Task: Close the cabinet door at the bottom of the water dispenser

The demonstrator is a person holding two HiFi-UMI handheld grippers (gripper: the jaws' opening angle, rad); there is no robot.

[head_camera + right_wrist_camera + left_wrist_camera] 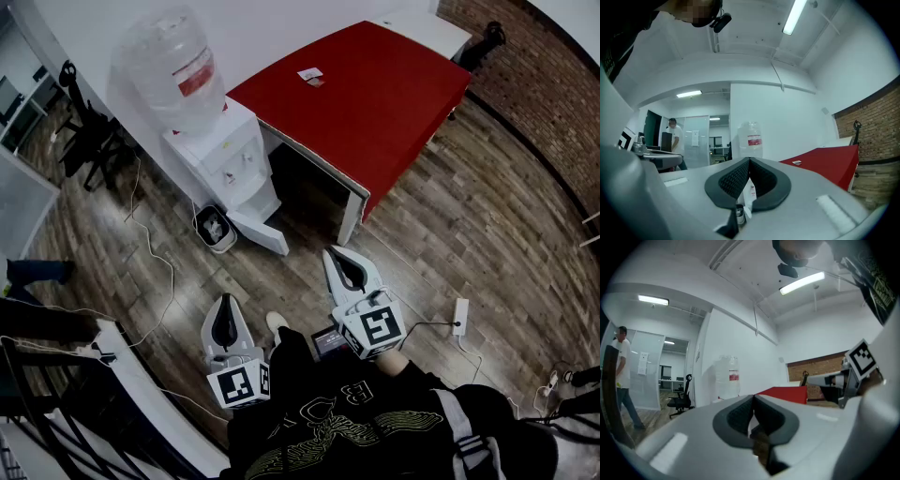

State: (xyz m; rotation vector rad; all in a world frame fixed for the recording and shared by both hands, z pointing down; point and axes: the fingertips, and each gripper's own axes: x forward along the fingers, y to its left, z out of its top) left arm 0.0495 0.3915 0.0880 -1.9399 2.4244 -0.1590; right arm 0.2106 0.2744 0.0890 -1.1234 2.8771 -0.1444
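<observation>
The white water dispenser point(225, 155) stands against the wall with a clear bottle point(173, 66) on top. Its bottom cabinet door point(259, 232) hangs open, swung out over the wood floor. My left gripper point(224, 300) is shut and empty, a good way short of the door and to its left. My right gripper point(336, 253) is shut and empty too, nearer the door on its right side. Both point level toward the dispenser. In the left gripper view the tips point(753, 397) meet below the bottle point(728, 376); in the right gripper view the tips point(750, 160) meet below the bottle point(751, 139).
A red-topped table point(361, 94) stands right of the dispenser, with a small bin point(216, 228) at the dispenser's left foot. Cables and a power strip point(459, 317) lie on the floor. An office chair point(89, 131) and a person point(621, 376) are off to the left.
</observation>
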